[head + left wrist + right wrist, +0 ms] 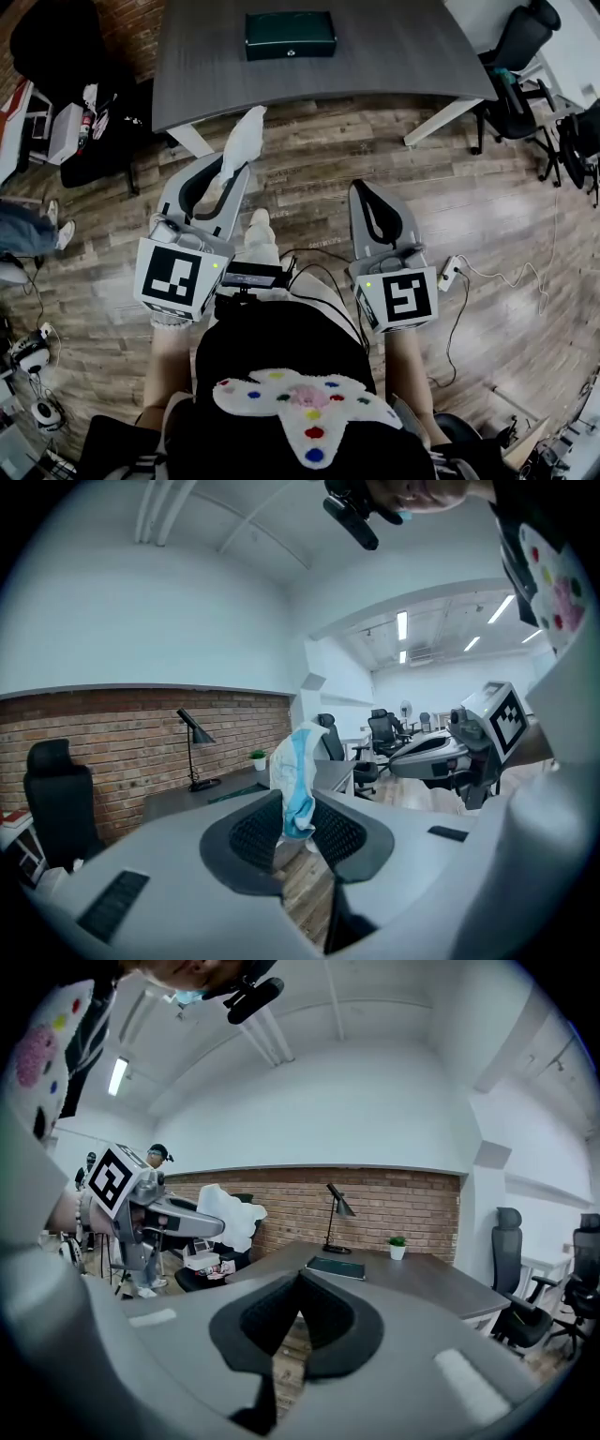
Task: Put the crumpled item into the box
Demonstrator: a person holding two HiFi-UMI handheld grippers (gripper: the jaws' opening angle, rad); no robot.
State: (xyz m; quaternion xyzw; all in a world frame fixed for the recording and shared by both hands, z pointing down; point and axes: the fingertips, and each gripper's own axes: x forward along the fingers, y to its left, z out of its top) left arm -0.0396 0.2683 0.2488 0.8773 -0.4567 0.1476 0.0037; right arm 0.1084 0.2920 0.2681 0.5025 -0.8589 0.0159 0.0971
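- Sticking up from the left gripper (296, 825), the crumpled item (294, 766) is pinched between its jaws, short of the table (403, 56).
- It looks white and blue, soft and wrinkly. The box (291, 35) on the table is dark green and flat.
- Both grippers point toward the table. The right gripper (298, 1309) is squeezed closed on nothing.

Table (403, 56): grey top on white legs, standing on the far part of the floor.
Desk lamp (341, 1202): black, on the table's end nearest the brick wall.
Potted plant (397, 1246): small and green, in a white pot, on the table just right of the lamp.
Brick wall (422, 1208): red-brown, behind the table.
Floor (309, 159): wood planks.
Office chairs (520, 37): black, near the table's right end.
Power strip (449, 272): white, lying on the floor.
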